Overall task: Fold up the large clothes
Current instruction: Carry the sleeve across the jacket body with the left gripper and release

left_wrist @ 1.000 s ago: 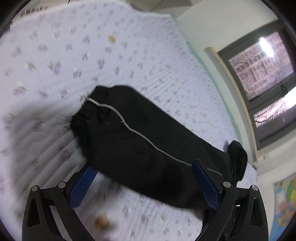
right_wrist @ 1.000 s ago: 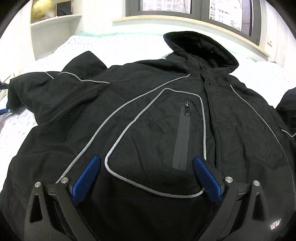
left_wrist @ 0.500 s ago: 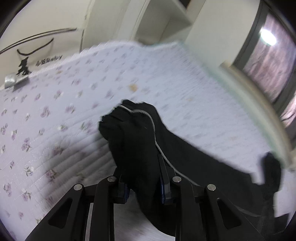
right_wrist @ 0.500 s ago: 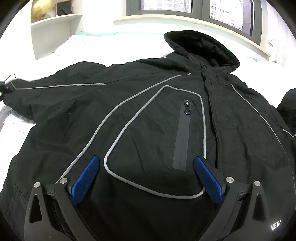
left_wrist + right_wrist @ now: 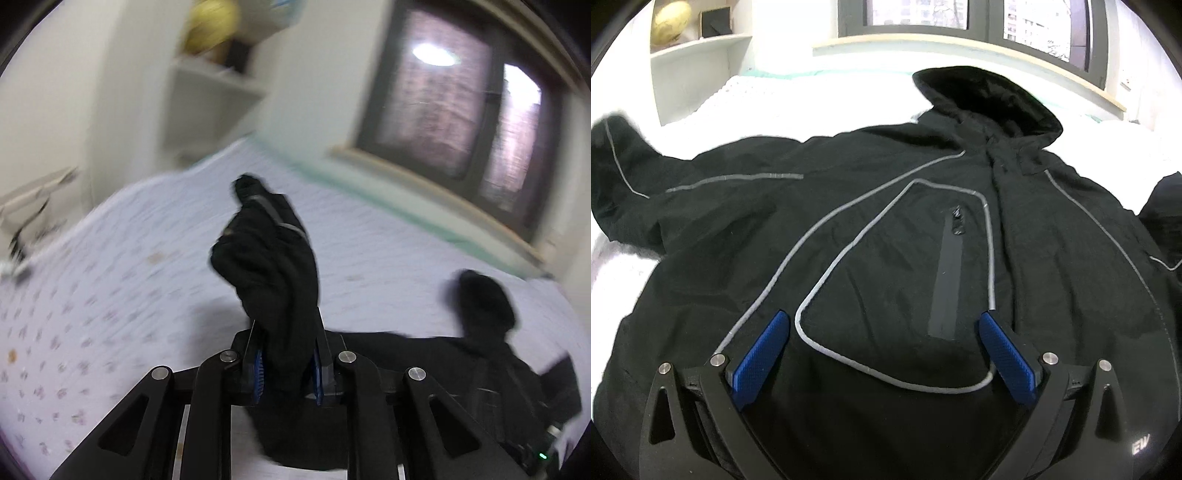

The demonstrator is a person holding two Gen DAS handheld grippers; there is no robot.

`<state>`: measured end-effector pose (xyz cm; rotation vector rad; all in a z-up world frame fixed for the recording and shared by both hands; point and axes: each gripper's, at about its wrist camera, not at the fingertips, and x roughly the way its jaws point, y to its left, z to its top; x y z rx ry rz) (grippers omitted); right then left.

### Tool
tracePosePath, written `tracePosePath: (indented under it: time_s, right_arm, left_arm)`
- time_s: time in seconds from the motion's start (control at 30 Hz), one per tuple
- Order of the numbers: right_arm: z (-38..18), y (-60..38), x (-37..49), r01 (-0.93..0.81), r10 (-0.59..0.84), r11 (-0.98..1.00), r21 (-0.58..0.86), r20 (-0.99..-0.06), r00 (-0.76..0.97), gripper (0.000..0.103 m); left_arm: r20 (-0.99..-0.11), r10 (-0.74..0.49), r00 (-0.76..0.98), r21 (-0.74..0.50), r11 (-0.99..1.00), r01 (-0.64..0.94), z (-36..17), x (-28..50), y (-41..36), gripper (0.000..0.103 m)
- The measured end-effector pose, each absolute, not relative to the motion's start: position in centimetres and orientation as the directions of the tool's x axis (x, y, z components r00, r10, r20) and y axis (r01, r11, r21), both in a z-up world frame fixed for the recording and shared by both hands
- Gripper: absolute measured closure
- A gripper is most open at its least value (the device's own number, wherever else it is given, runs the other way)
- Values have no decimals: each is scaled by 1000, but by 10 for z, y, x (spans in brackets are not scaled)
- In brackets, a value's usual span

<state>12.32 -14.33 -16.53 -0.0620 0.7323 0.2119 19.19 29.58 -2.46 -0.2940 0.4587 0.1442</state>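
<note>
A bedroom: a bed (image 5: pixel 369 258) under a pale quilted cover with small purple flowers, its far edge running below a dark-framed window (image 5: pixel 461 96), and a white shelf (image 5: pixel 701 44) with a yellowish round object at the far left corner.

The black hooded jacket (image 5: pixel 886 258) lies front-up across the bed, hood (image 5: pixel 986 99) toward the window edge, grey piping looping round the chest pocket and its zip (image 5: pixel 947 277). It is spread flat, which looks like the starting layout for a fold, with the body smoothed and the sleeves out to the sides.

The left sleeve (image 5: pixel 273 258) is the part in play. The left gripper (image 5: pixel 286 373) has its fingers clenched on the sleeve a little short of the cuff, so the cuff end stands up and flops over above the blue pads while the rest trails down to the jacket body at the lower right of that view. From the right wrist view the same sleeve shows raised off the cover near the left edge of the bed. Held there, the sleeve can probably be carried inward and laid across the chest, the usual first fold; the strong blur in the left view suggests fast movement.

The right gripper (image 5: pixel 886 354) hangs just above the lower chest of the jacket, fingers released and spread wide, holding nothing. Whether the pads touch the cloth cannot be told. Its place over the body would suit pinning the jacket down against the pull on the sleeve.
</note>
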Motion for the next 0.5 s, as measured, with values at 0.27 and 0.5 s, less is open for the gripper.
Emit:
tracePosePath:
  time_s: [0.27, 0.5]
  right_arm:
    - [-91, -190, 67, -188, 192, 980, 66, -564, 803, 0]
    - [-77, -267, 46, -56, 102, 994, 94, -605, 790, 0]
  left_arm:
    - [-425, -224, 877, -171, 971, 165, 13, 189, 116, 84]
    - [-600, -356, 717, -162, 931, 327, -63, 228, -33, 84]
